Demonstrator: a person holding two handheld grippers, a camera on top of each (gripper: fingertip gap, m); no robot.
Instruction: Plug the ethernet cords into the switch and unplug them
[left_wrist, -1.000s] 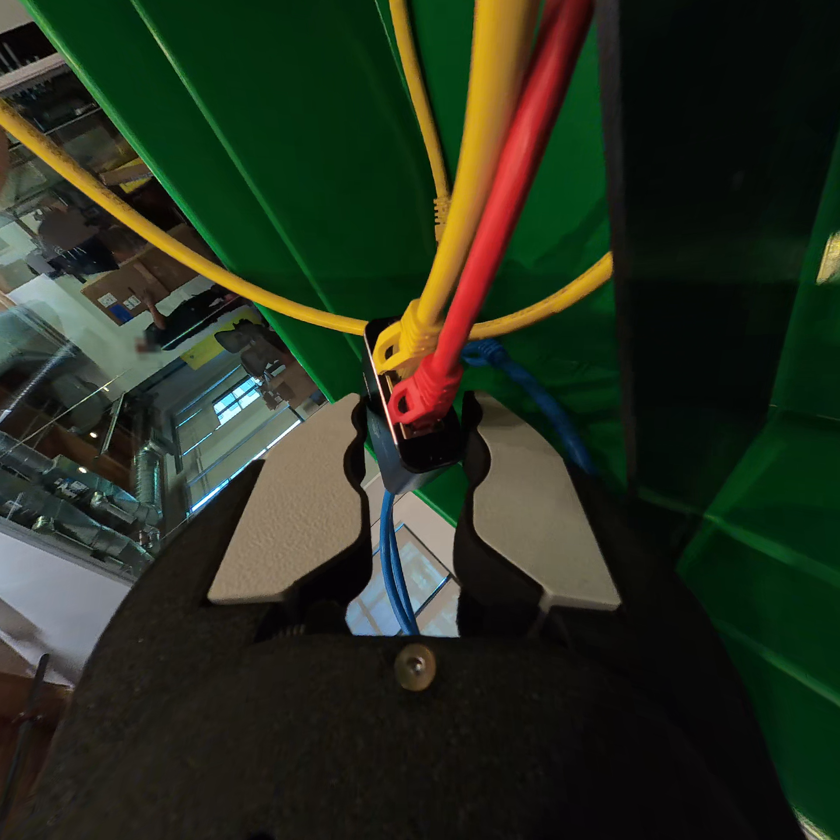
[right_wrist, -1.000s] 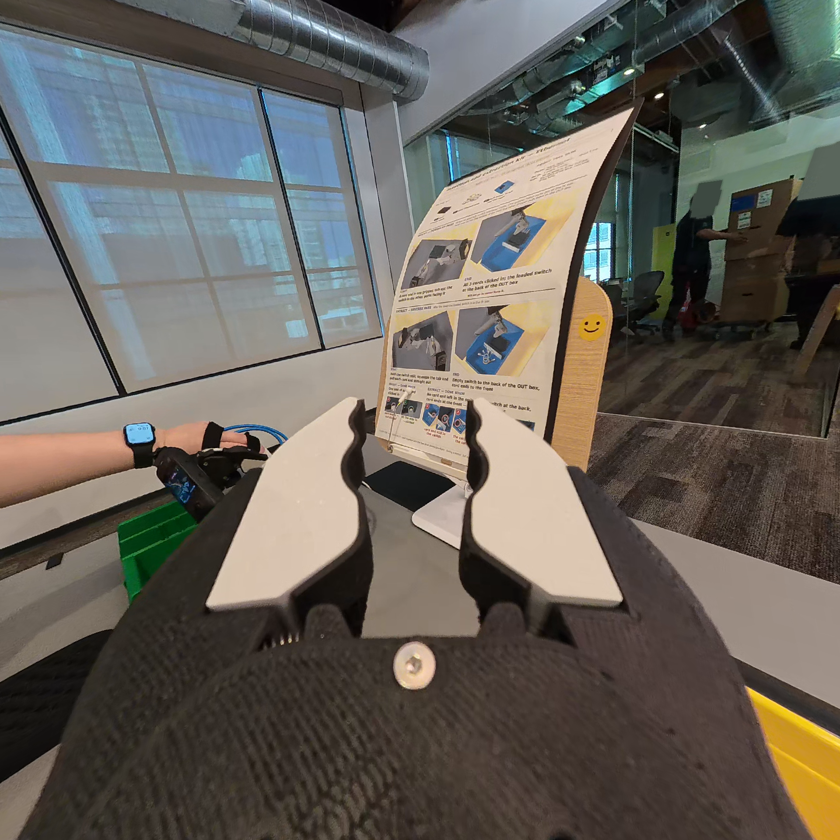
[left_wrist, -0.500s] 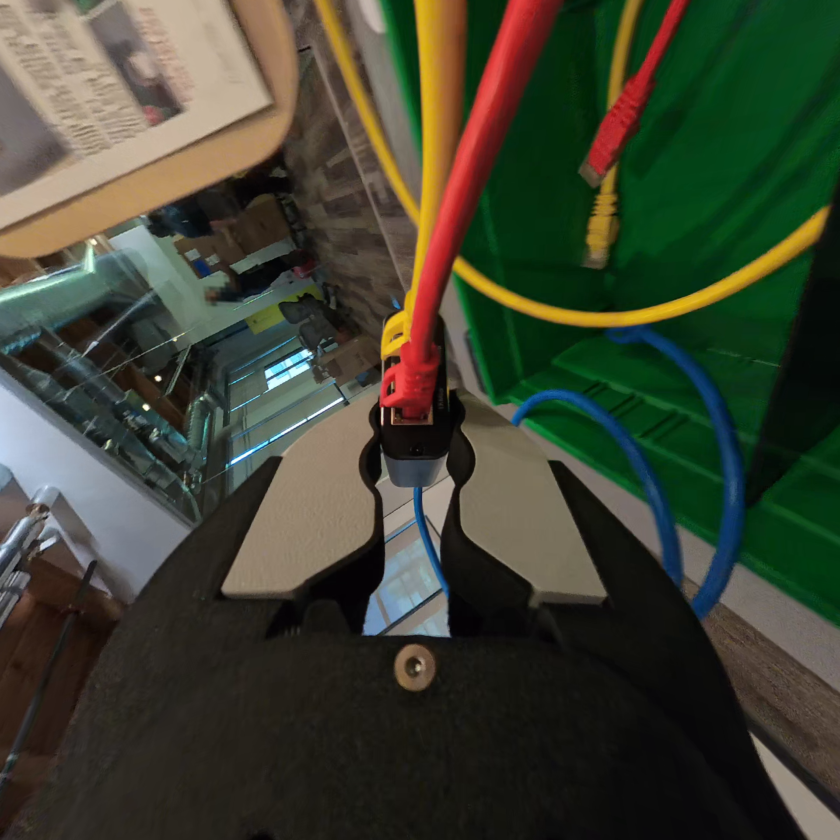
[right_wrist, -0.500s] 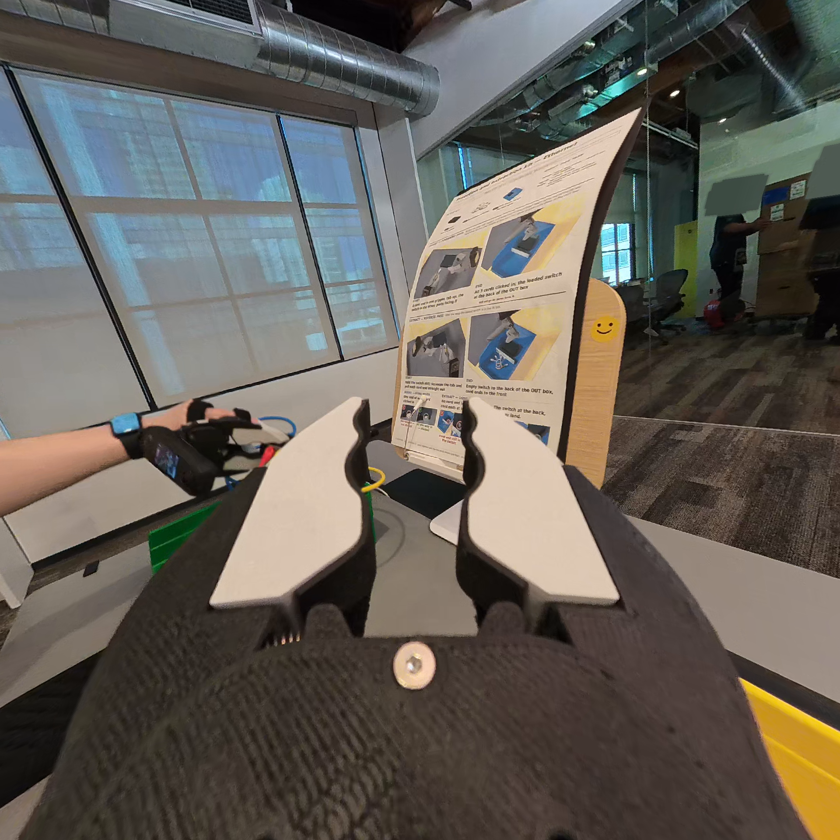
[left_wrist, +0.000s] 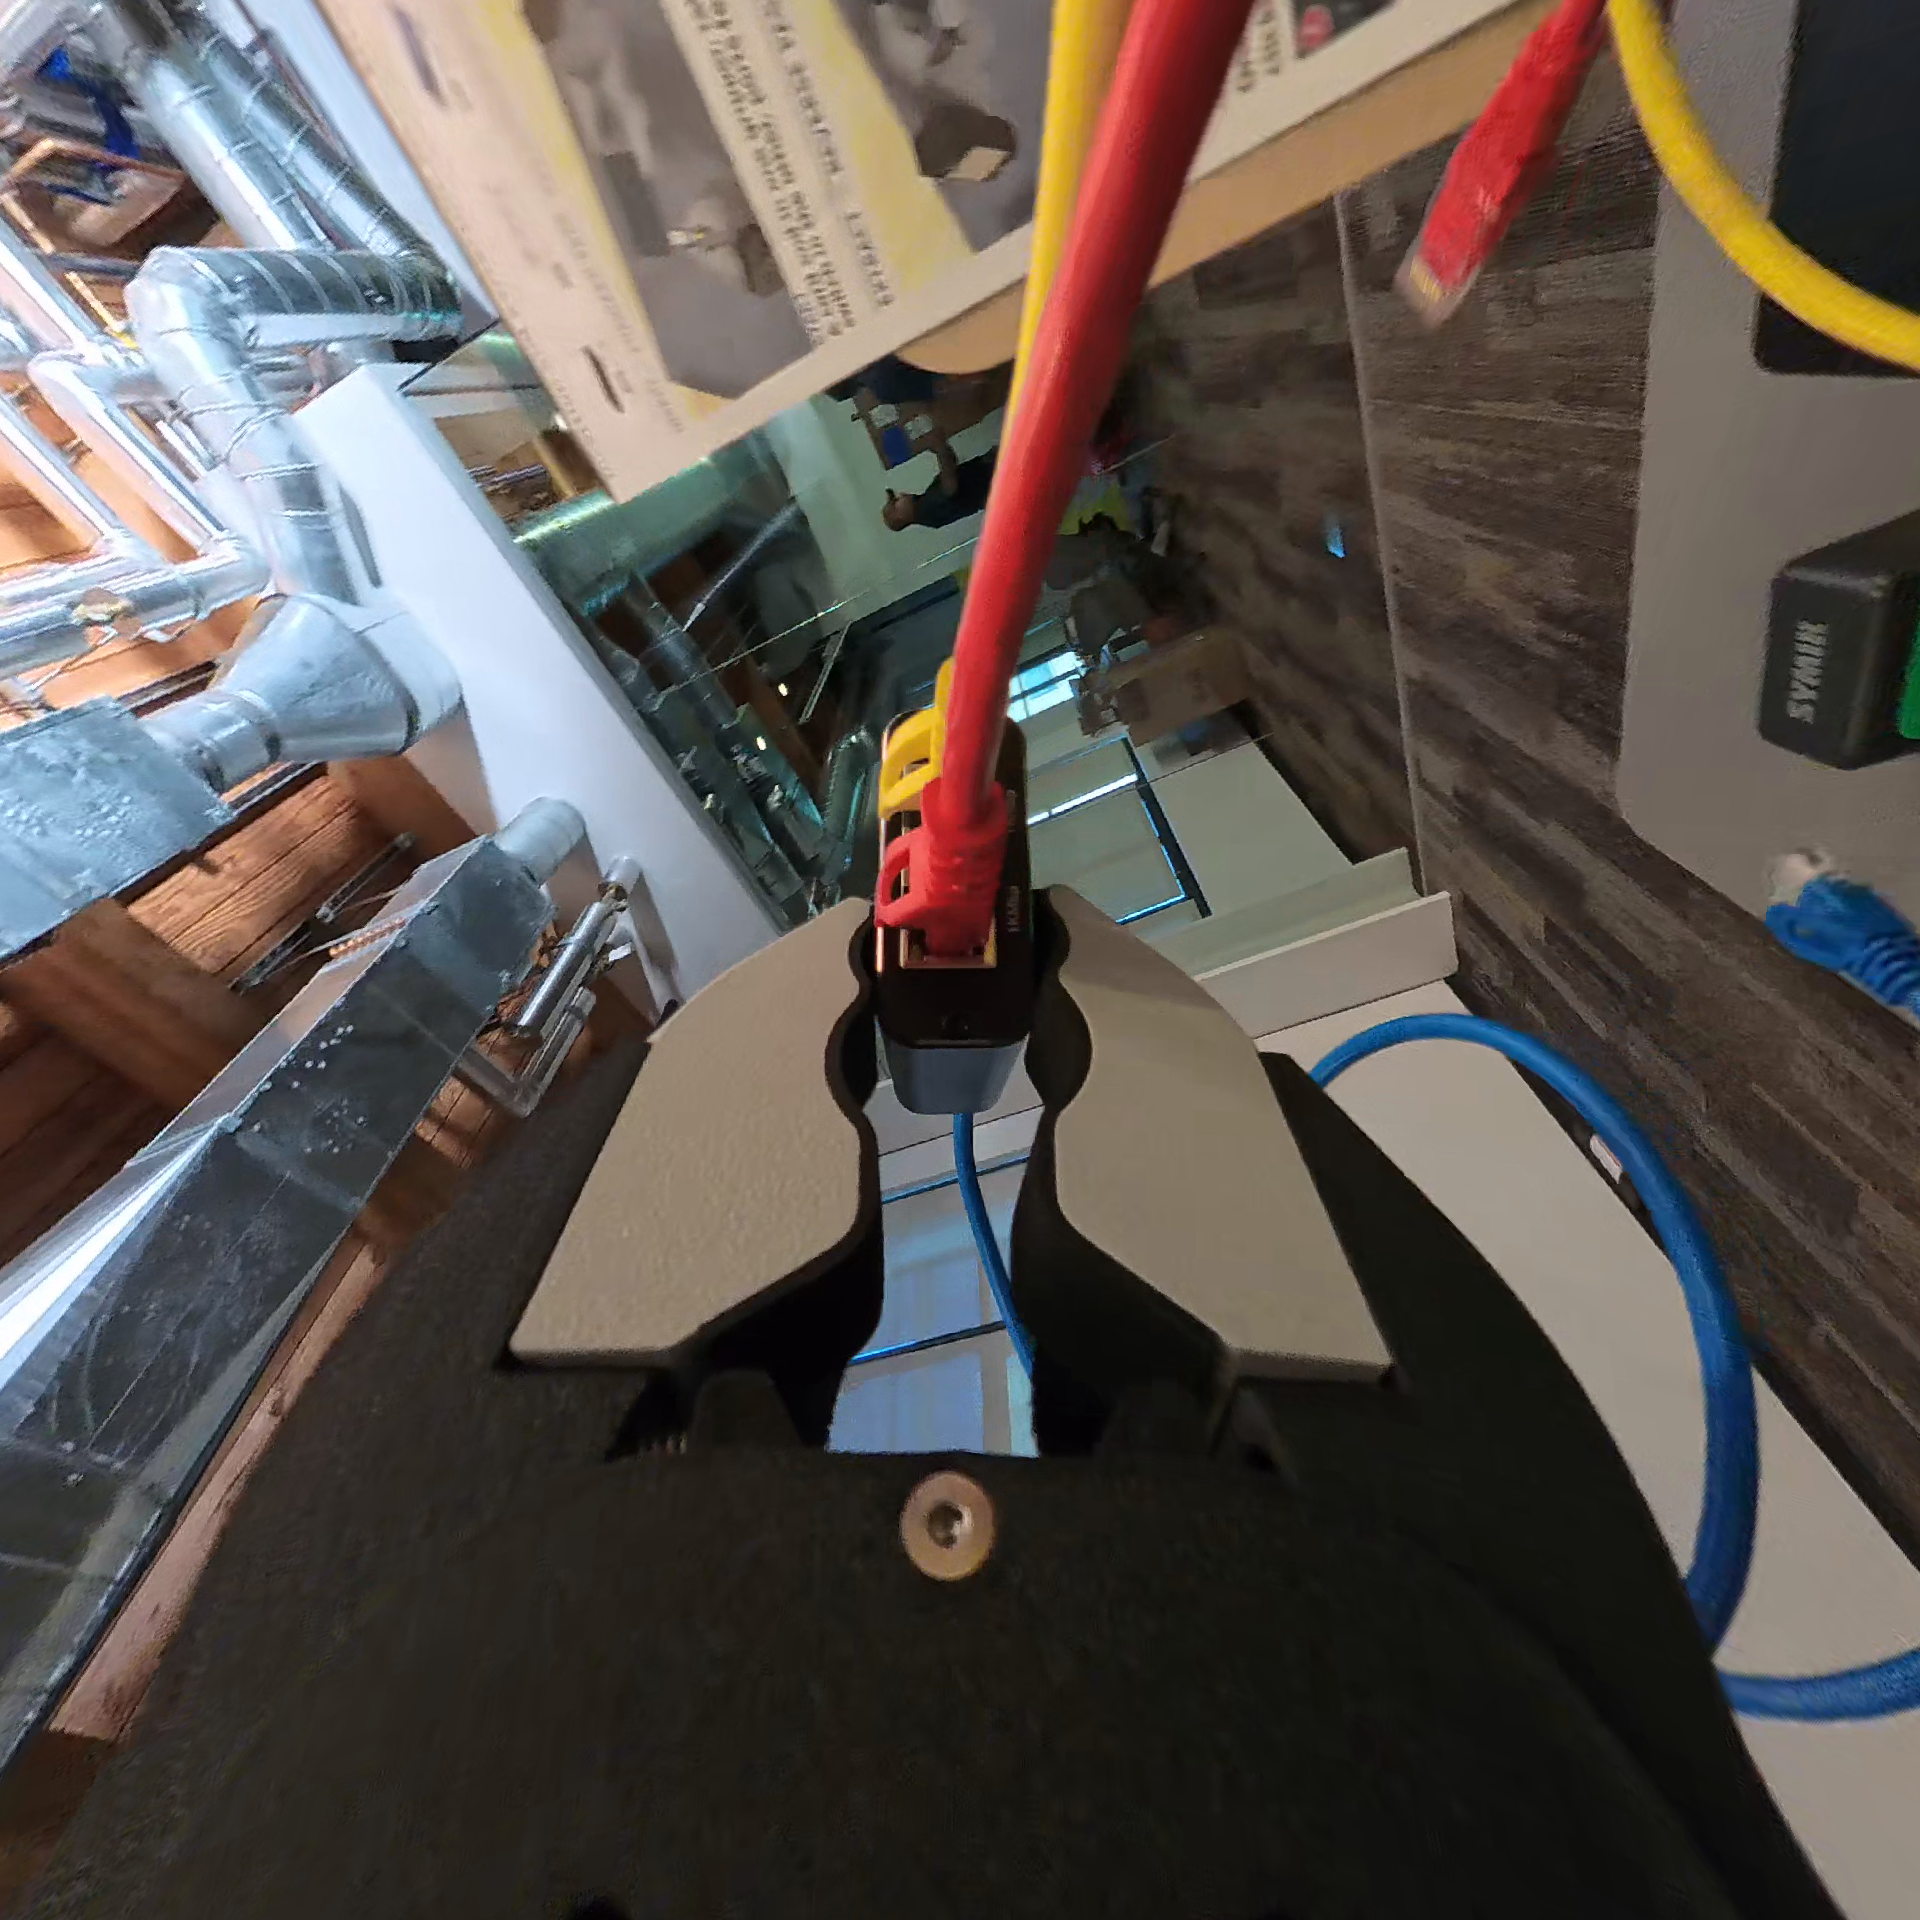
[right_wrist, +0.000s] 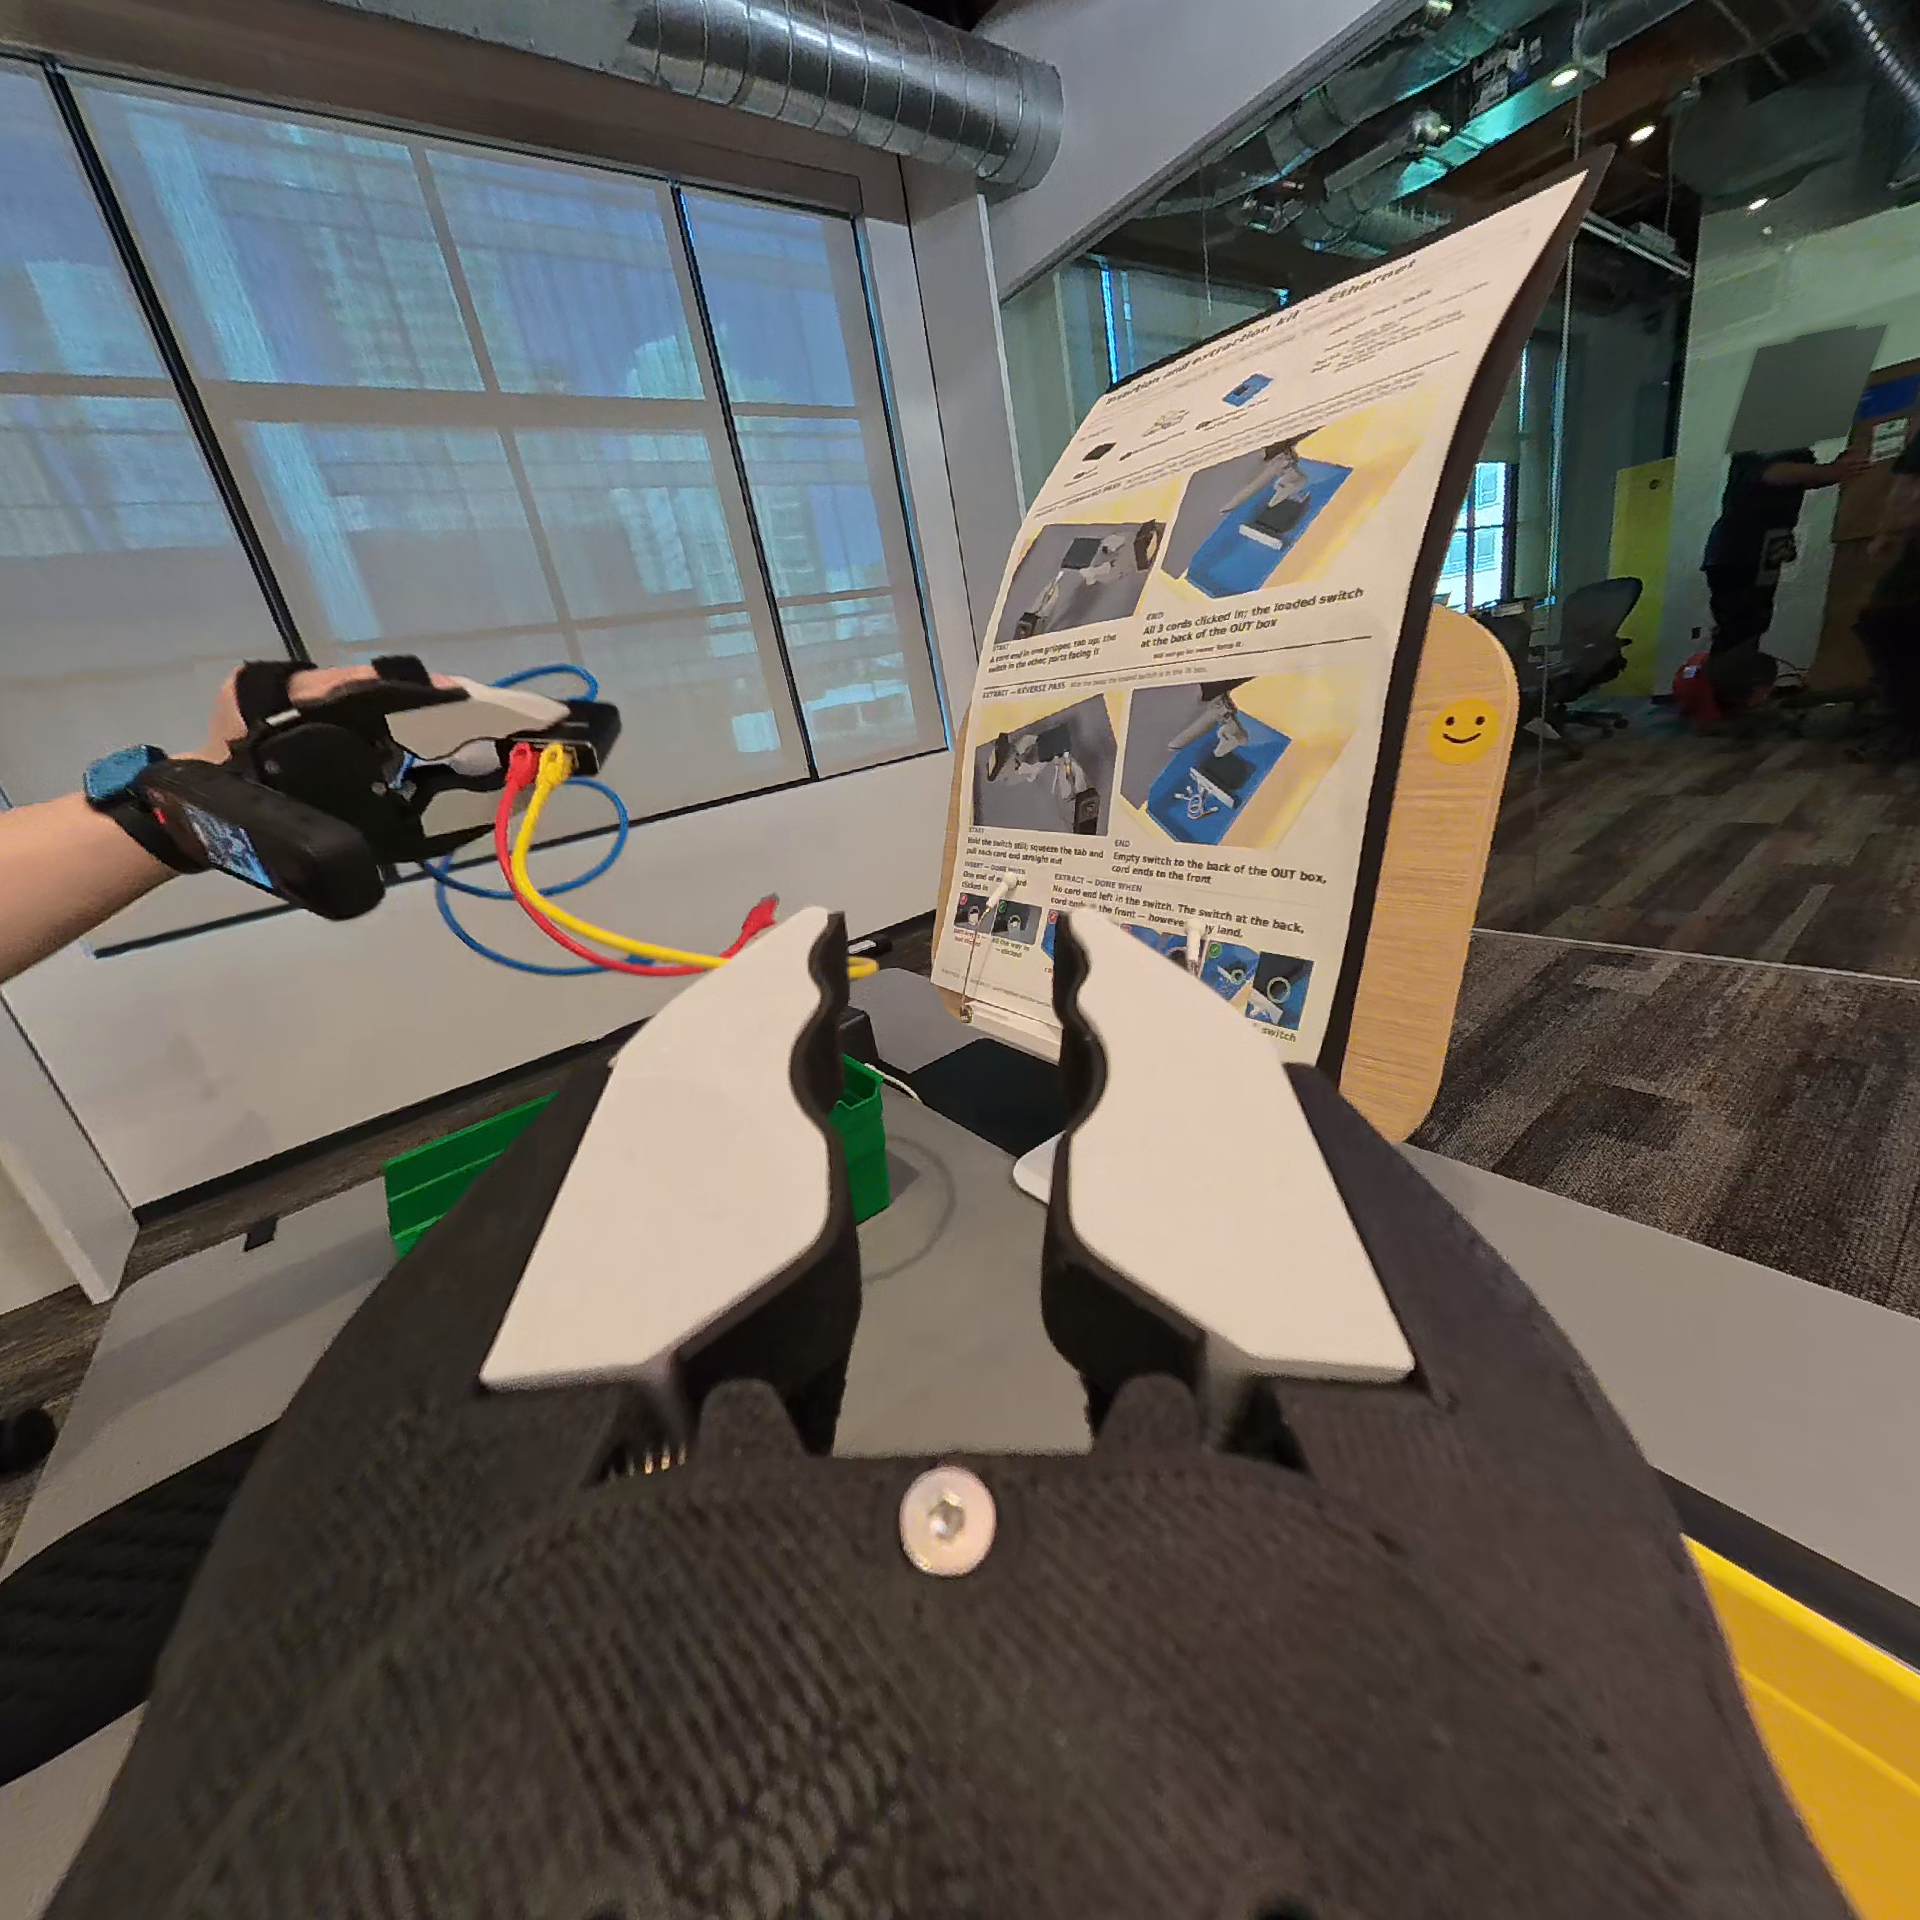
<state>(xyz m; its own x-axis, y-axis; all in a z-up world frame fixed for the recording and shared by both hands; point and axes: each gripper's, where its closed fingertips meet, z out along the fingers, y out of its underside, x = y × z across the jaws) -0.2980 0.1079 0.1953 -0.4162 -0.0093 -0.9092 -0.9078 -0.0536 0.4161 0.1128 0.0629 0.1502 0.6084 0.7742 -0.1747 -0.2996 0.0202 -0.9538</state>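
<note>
The left hand-held gripper (left_wrist: 956, 1023) clamps the switch (left_wrist: 954, 997) in mid-air, red cord (left_wrist: 1023, 540) and yellow cord (left_wrist: 1065, 187) plugged in; the right hand-held gripper (right_wrist: 940, 971) hangs parted and empty above the counter (right_wrist: 1621, 1382).

Two grippers: left gripper (right_wrist: 540, 732), right gripper (right_wrist: 940, 971); two fingers (right_wrist: 717, 1122) each.
One switch (left_wrist: 956, 997), black.
Three ethernet cords: one red cord (left_wrist: 1029, 499), one yellow cord (right_wrist: 582, 904), one blue cord (left_wrist: 1714, 1351).
Plugs seated in switch, countable: two, red and yellow side by side.
Loose plug ends in left wrist view: two, one red plug (left_wrist: 1475, 197), one blue plug (left_wrist: 1849, 935).
One green bin (right_wrist: 457, 1174).
One yellow bin (right_wrist: 1829, 1745).
One instruction board (right_wrist: 1195, 665) on table (right_wrist: 1662, 1382).
One smiley sticker (right_wrist: 1462, 729).
</note>
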